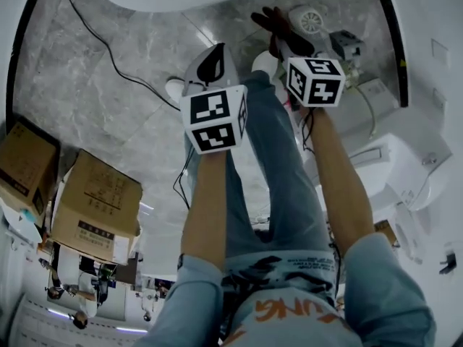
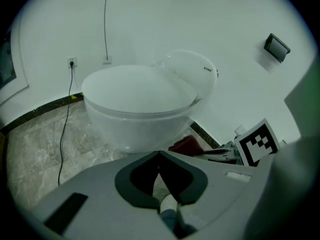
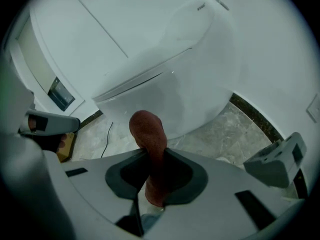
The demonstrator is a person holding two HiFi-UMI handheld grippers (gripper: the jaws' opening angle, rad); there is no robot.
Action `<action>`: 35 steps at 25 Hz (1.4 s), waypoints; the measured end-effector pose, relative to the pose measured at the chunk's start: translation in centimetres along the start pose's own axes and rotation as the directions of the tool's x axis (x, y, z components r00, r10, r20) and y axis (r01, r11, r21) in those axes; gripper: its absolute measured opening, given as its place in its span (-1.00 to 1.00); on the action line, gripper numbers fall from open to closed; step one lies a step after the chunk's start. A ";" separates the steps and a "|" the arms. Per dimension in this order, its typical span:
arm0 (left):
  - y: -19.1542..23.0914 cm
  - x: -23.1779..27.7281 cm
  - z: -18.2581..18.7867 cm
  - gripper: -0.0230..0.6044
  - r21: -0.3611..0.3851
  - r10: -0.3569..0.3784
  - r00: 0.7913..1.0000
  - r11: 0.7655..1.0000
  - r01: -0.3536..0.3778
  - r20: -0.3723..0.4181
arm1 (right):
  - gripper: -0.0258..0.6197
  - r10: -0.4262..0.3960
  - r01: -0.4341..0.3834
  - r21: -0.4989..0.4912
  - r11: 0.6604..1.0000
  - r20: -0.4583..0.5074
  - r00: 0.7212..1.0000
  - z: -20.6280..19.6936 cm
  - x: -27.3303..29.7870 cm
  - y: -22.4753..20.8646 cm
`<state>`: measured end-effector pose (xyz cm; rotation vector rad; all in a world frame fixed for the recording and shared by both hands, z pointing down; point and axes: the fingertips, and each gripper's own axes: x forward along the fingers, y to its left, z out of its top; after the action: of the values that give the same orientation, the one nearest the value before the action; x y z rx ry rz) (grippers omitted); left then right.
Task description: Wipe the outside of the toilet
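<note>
The right tongs (image 3: 152,156) clench a dark red rolled cloth (image 3: 148,131) near the white ceramic toilet (image 3: 195,69) standing on the grey marble floor (image 3: 235,129), while the left tongs (image 2: 159,159) are pressed together, empty.

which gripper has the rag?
The right gripper: its jaws are shut on a reddish-brown rag that sticks out past them. The left gripper is shut with nothing between its jaws.

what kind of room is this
Most likely a bathroom: a white toilet stands on a marble-look floor against a plain white wall. The cardboard boxes on the floor hint it may double as a storage or test space.
</note>
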<state>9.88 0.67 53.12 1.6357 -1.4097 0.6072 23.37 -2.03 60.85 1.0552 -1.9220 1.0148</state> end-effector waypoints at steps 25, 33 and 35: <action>18.1 -7.1 -6.2 -0.95 -0.184 0.054 0.998 0.982 -0.047 0.030 | -0.70 0.121 -0.130 -0.160 0.978 -0.066 0.991 0.7 11.5 19.5; 22.2 -5.9 -6.6 -0.95 -0.167 0.007 1.000 0.986 -0.010 -0.014 | -0.70 0.099 -0.100 -0.146 0.984 -0.019 0.995 2.8 14.5 21.7; 22.8 -5.3 -6.2 -0.95 -0.152 -0.003 1.000 0.988 0.000 -0.020 | -0.70 0.084 -0.084 -0.131 0.988 -0.005 0.996 3.4 15.0 21.6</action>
<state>-12.09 9.16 58.63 1.5062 -1.4051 0.5008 -2.69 -2.16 65.75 0.9071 -2.0190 0.9198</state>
